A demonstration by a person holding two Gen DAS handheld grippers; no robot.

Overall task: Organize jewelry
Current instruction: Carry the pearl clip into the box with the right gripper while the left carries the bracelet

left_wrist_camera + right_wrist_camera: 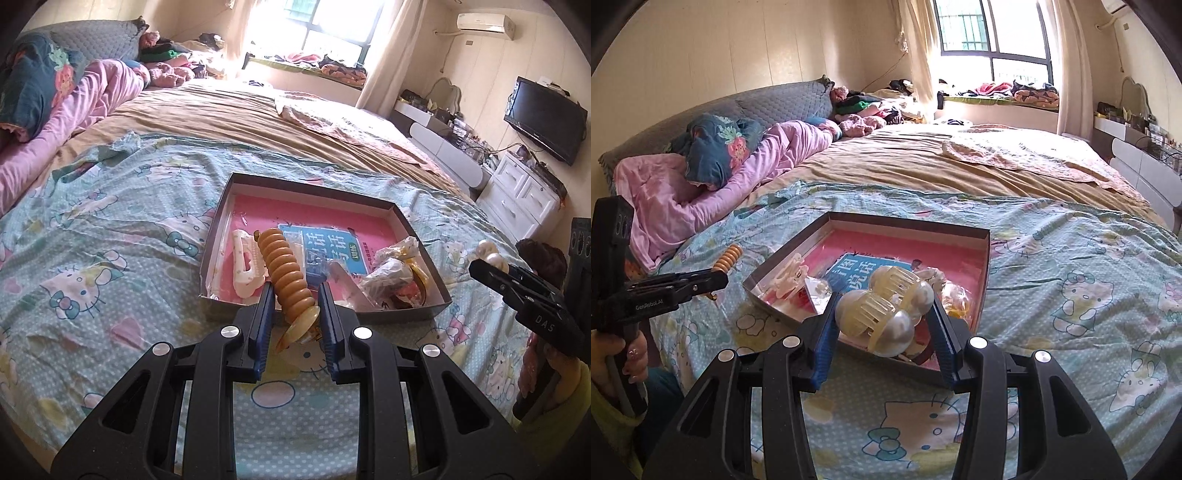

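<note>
Each hand-held gripper (295, 295) (884, 314) is black plastic with blue ribbed finger pads (263, 325), round silver screws (229, 332), and white lettering; a yellow-green sleeve (613, 413) shows.

Amber ribbed clip (288, 275), pearl-white claw clip (886, 314), pink-lined box (314, 206), aqua cartoon-cat print sheet (110, 258), blue fingers (264, 325).

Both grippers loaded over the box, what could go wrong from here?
1. The left gripper grips the ribbed amber clip only at its lower end; most of it sticks out past the fingers, so it may pivot or slip.
2. The right gripper pinches the pearl claw clip on rounded, glossy pearls, which could squirt free.
3. The box sits on soft, wrinkled bedding and is already cluttered; a drop may bounce or snag the bagged items.
</note>
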